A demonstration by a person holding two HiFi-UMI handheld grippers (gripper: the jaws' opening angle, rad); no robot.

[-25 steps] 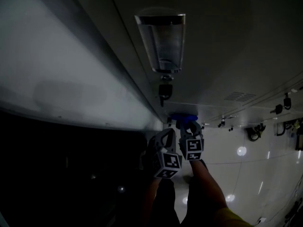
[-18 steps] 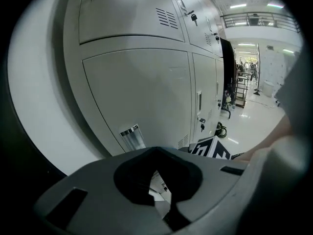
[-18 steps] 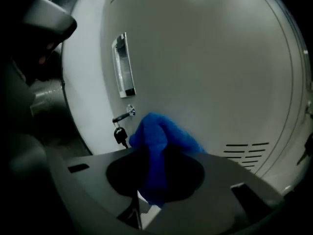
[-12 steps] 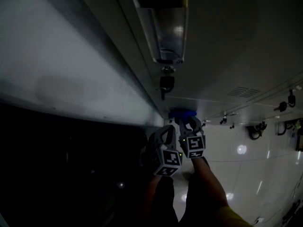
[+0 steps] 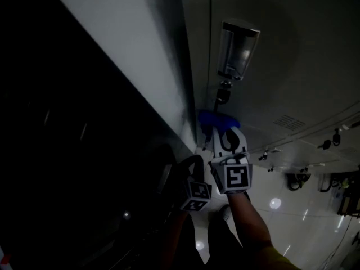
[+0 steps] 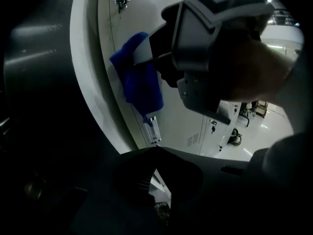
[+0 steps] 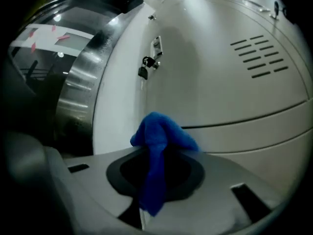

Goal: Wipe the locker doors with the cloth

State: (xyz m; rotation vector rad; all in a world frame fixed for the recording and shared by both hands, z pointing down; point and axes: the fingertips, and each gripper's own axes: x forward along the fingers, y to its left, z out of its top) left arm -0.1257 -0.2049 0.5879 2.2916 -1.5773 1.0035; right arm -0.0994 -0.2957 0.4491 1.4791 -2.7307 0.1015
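A blue cloth point(image 5: 217, 118) is bunched in my right gripper point(image 5: 221, 130), which is shut on it and presses it to the grey locker door point(image 5: 281, 66) just below a keyed lock point(image 5: 221, 96). The right gripper view has the cloth point(image 7: 159, 136) draped over the closed jaws of the right gripper point(image 7: 154, 156), with the lock point(image 7: 145, 66) and vent slots point(image 7: 259, 58) ahead. My left gripper point(image 5: 189, 163) hangs lower, beside the right one, its jaws together and holding nothing. From the left gripper point(image 6: 156, 153), the cloth point(image 6: 139, 82) shows against the door.
A clear label holder point(image 5: 238, 49) sits above the lock. A pale side panel point(image 5: 140, 55) borders the lockers on the left, with dark space beyond. More locker doors with keys point(image 5: 329, 144) run to the right. Shiny floor point(image 5: 275, 218) lies below.
The head view has swung, so the lockers look steeper. My right gripper and cloth now sit closer under the lock. The left gripper has dropped a little below the right one.
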